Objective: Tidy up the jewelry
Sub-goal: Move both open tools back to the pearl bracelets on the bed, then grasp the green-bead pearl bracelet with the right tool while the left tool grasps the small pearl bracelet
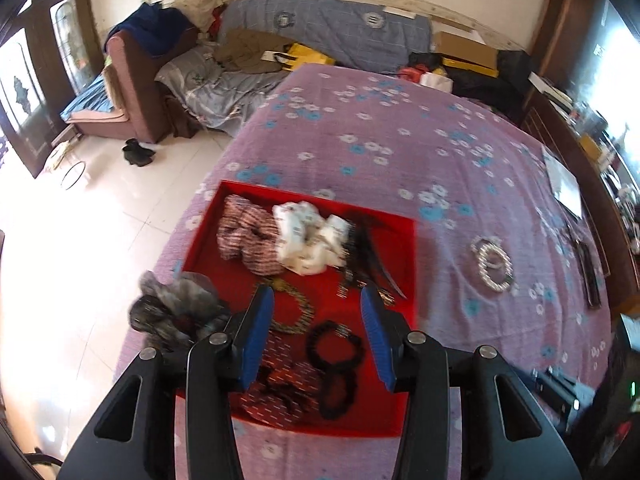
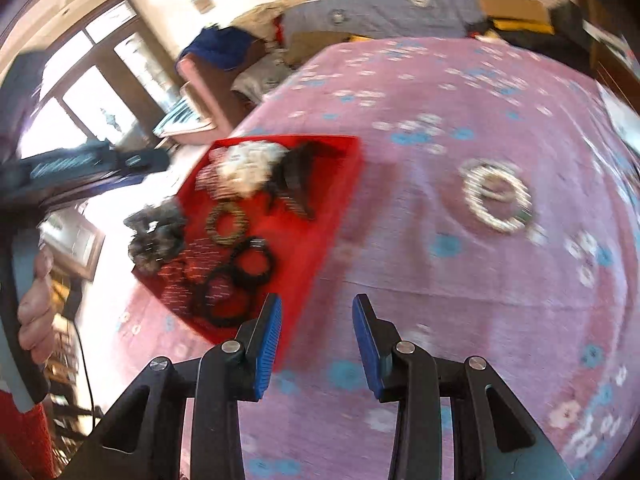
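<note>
A red tray [image 1: 396, 248] lies on the purple flowered bedspread and holds scrunchies, black hair ties [image 1: 336, 364] and a beaded bracelet [image 1: 296, 312]. A grey scrunchie [image 1: 180, 308] lies over its left rim. A silver bead bracelet [image 1: 494, 264] lies on the spread right of the tray. My left gripper [image 1: 318, 300] is open and empty above the tray's near half. My right gripper [image 2: 316, 312] is open and empty above the spread, right of the tray [image 2: 340, 184], with the silver bracelet [image 2: 496, 196] ahead to its right.
The bed's left edge drops to a white tiled floor [image 1: 80, 240]. A sofa with clothes [image 1: 168, 76] stands beyond. A white sheet [image 1: 566, 184] and a dark flat object [image 1: 590, 276] lie at the bed's right side. The person's hand [image 2: 34, 304] shows at left.
</note>
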A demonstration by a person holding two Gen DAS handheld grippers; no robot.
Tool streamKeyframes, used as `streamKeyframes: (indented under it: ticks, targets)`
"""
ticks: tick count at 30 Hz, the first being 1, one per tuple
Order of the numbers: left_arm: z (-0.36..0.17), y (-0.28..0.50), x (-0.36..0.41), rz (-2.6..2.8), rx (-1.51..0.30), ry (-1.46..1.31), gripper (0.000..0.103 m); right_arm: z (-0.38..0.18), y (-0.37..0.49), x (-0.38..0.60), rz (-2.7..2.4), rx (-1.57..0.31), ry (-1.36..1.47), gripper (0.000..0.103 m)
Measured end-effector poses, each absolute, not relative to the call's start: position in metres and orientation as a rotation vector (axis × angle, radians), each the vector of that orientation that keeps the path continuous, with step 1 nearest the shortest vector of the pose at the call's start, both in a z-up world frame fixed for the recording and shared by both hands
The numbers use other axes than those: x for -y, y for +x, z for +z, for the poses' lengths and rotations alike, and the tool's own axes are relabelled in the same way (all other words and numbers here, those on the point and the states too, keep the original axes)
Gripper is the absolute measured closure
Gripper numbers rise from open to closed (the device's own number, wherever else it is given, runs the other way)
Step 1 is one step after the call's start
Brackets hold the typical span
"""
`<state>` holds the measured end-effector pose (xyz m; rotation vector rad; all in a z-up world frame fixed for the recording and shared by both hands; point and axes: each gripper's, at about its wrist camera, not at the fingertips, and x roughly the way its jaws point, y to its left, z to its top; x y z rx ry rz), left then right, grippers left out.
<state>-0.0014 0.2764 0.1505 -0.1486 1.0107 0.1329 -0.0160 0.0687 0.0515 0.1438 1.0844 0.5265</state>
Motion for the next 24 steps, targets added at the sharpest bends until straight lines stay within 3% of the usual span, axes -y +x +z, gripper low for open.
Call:
streamKeyframes:
  ticks: [9, 16, 23, 24]
  targets:
    - [0.136, -0.008, -0.234, 0.033, -1.032, -0.199, 0.059, 0.04, 0.034, 0.033, 0.294, -1.087, 0.25, 0.064]
    - [0.122, -0.003, -0.202, -0.016, -1.063, -0.165, 0.059, 0.031, 0.084, 0.043, 0.257, -1.082, 0.24, 0.066]
    - [0.117, 0.01, -0.19, -0.025, -1.08, -0.158, 0.059, 0.003, 0.108, 0.012, 0.273, -1.107, 0.146, 0.077]
    - [0.117, 0.014, -0.189, -0.026, -1.081, -0.158, 0.059, 0.003, 0.109, 0.011, 0.266, -1.106, 0.128, 0.083]
